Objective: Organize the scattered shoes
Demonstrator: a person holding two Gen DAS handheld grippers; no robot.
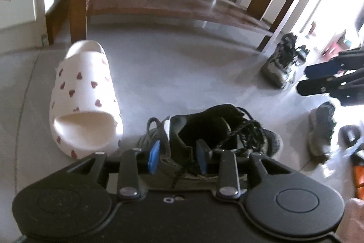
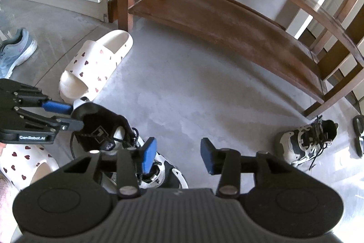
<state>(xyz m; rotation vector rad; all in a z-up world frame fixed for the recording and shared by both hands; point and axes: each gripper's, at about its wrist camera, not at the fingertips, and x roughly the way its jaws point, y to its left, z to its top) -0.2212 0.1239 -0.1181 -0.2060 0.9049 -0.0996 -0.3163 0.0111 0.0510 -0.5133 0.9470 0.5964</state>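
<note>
Grey floor before an empty wooden rack (image 2: 227,22); black sneaker (image 1: 204,129) near, straddled loosely by left tongs (image 1: 177,157), right tongs (image 2: 178,156) part-open, empty; best regrip the heel collar firmly before lifting rackward.

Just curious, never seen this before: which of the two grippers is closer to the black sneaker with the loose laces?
Left. The left gripper has its fingers on either side of the black sneaker's collar. The right gripper is beside it, over bare floor, jaws open and empty.
</note>
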